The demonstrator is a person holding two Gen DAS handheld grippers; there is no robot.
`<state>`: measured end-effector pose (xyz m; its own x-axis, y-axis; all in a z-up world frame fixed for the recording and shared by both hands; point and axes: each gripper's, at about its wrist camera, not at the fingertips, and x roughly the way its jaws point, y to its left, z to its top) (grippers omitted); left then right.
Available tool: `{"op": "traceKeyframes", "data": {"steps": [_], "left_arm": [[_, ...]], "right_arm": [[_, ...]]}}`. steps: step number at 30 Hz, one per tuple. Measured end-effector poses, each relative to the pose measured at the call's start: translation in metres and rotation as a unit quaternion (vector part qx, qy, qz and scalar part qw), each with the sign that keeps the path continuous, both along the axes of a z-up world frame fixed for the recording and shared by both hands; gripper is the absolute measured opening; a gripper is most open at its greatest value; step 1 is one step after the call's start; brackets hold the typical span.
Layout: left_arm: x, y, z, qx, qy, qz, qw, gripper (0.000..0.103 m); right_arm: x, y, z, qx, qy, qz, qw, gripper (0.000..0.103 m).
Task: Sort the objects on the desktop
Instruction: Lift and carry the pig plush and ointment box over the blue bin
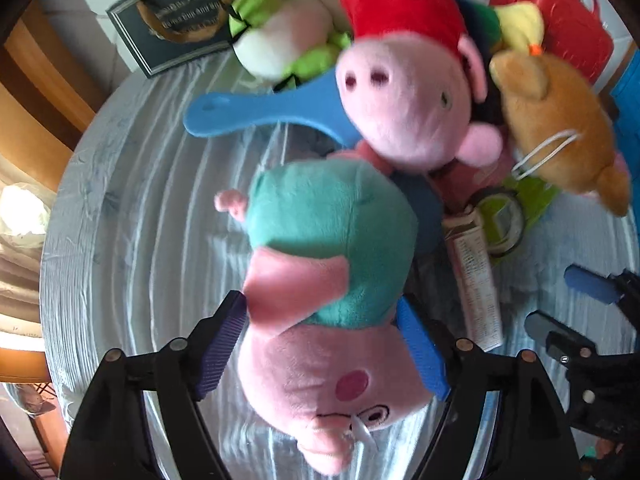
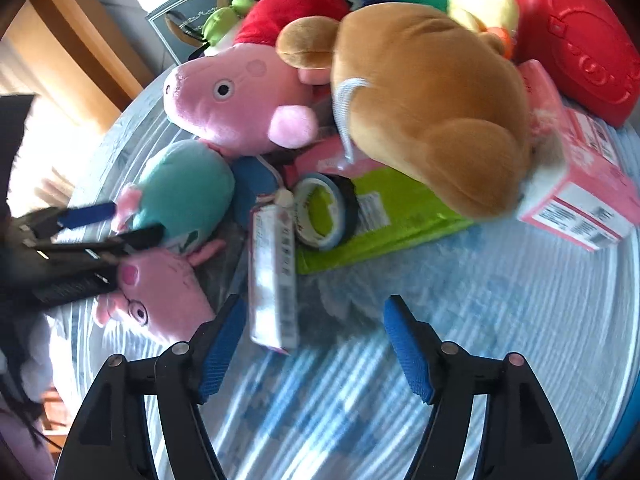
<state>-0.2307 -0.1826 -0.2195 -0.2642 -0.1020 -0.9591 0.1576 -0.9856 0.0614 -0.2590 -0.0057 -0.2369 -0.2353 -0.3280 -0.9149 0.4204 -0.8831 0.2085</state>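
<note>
Evidently the left gripper (image 1: 320, 344) clasped the small pig plush (image 1: 332, 280) on the striped tablecloth (image 1: 132, 200), while the right gripper (image 2: 316, 344) stood open and empty beside a white tube (image 2: 272, 276). Picking seemed underway; lifting clear of the toy pile (image 2: 400, 100) likely came next.

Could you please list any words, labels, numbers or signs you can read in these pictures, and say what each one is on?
No text is sharp enough to quote.
Dark framed plaque: pale lettering, too blurred to read.
White tube: print and barcode, too small and blurred.
Pink box: labels and barcodes, unreadable.
Green packet: white label, unreadable.
Tape roll: writing on its inner ring, illegible.
</note>
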Motion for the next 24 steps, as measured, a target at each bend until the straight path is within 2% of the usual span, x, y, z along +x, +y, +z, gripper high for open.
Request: {"op": "traceKeyframes", "data": {"steps": [2,4,5,10,12,13,14,15,18,21,24], "left_arm": [[-0.003,0.000,-0.016,0.000,-0.014,-0.001,0.9999,0.080],[-0.006,-0.002,-0.024,-0.007,-0.014,0.000,0.9999,0.081],[-0.008,-0.003,-0.027,-0.002,-0.015,0.001,0.9999,0.082],[-0.012,-0.012,-0.042,0.004,-0.021,0.014,0.9997,0.082],[-0.011,-0.015,-0.045,0.006,-0.016,0.025,0.9995,0.081],[-0.009,-0.015,-0.043,0.009,-0.009,0.026,0.9996,0.077],[-0.005,-0.015,-0.040,0.009,-0.001,0.026,0.9996,0.074],[-0.001,-0.015,-0.037,0.011,0.004,0.026,0.9996,0.073],[0.014,-0.013,-0.024,0.014,0.019,0.030,0.9993,0.072],[0.037,-0.005,0.002,0.003,0.048,0.033,0.9983,0.072],[0.065,0.007,0.031,0.008,0.075,0.033,0.9966,0.072]], "right_arm": [[-0.004,-0.015,-0.005,0.003,-0.003,0.007,1.000,0.070],[-0.008,-0.025,-0.013,0.007,-0.011,0.013,1.000,0.063],[-0.010,-0.033,-0.019,0.006,-0.019,0.017,1.000,0.059],[-0.018,-0.062,-0.046,0.018,-0.048,0.025,0.998,0.054],[-0.022,-0.068,-0.056,0.023,-0.055,0.022,0.998,0.047],[-0.023,-0.070,-0.059,0.027,-0.055,0.020,0.998,0.045],[-0.023,-0.072,-0.057,0.028,-0.045,0.022,0.998,0.033],[-0.022,-0.074,-0.056,0.027,-0.041,0.026,0.998,0.030],[-0.018,-0.071,-0.048,0.017,-0.037,0.022,0.999,0.029],[-0.007,-0.064,-0.032,0.004,-0.025,0.020,0.999,0.029],[0.012,-0.056,-0.009,-0.007,-0.009,0.019,1.000,0.029]]}}
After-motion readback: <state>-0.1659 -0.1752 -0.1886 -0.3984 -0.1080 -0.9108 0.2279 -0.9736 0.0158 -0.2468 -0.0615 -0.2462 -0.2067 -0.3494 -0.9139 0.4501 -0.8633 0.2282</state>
